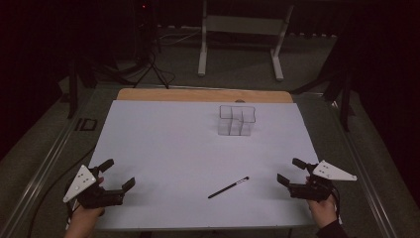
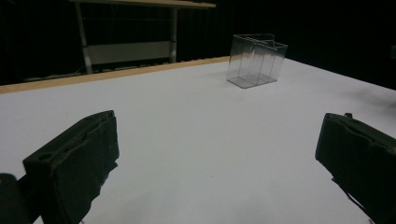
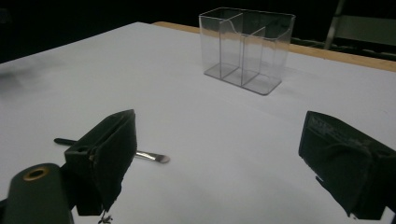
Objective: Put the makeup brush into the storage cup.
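Both tools gaping empty, left tool (image 1: 115, 174), right tool (image 1: 290, 171), brush (image 3: 140, 154) beside right tool's jaw, organizer (image 2: 256, 60) ahead

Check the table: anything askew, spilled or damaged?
Nothing stands out. The clear organizer stands upright and empty on the white sheet; the brush lies flat, apart from it. Left gripper and right gripper are both open, holding nothing.

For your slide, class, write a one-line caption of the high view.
Two open grippers wait at a white table with a brush and a clear organiser.
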`<state>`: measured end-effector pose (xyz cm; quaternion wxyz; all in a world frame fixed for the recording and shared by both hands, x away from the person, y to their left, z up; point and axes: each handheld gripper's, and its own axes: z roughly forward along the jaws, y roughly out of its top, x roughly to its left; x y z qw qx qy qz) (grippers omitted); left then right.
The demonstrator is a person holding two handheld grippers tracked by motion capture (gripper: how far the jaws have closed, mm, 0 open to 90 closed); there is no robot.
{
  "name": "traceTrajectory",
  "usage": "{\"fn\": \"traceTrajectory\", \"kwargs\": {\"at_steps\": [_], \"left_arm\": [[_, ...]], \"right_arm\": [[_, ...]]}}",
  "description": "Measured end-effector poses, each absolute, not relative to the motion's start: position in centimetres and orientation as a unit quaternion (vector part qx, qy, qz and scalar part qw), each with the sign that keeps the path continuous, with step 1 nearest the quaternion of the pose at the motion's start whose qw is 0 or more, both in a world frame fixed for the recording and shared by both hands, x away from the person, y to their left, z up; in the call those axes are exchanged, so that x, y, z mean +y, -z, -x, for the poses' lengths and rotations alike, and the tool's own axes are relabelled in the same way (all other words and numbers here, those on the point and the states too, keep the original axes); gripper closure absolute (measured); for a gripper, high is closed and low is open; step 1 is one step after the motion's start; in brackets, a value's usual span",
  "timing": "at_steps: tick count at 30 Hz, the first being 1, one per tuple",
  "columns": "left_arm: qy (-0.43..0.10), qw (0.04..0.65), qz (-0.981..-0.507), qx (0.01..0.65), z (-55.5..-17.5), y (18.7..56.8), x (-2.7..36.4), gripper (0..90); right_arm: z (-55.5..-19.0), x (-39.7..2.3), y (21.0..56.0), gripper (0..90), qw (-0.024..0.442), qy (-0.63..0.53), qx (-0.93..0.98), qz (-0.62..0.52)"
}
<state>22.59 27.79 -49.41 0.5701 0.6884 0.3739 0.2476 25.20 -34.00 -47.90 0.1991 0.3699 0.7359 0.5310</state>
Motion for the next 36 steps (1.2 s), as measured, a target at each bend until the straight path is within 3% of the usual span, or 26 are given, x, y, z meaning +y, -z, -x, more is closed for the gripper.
{"fn": "traceTrajectory", "kwargs": {"at_steps": [17, 24, 27, 36], "left_arm": [[-0.242, 0.574, -0.679, 0.389, -22.0, 49.0, 27.8, 2.1], [-0.242, 0.571, -0.685, 0.384, -22.2, 49.1, 27.7, 2.1], [-0.241, 0.571, -0.683, 0.386, -22.0, 49.1, 27.8, 2.1], [-0.241, 0.571, -0.685, 0.382, -21.9, 49.1, 27.7, 2.1]], "right_arm": [[-26.1, -33.7, 47.9, 14.1, 0.206, -0.536, 0.747, -0.335], [-26.8, -33.2, 47.0, 14.2, 0.178, -0.541, 0.758, -0.317], [-27.7, -32.5, 46.6, 14.2, 0.14, -0.524, 0.783, -0.305], [-29.3, -30.2, 47.0, 14.2, 0.087, -0.488, 0.831, -0.252]]}}
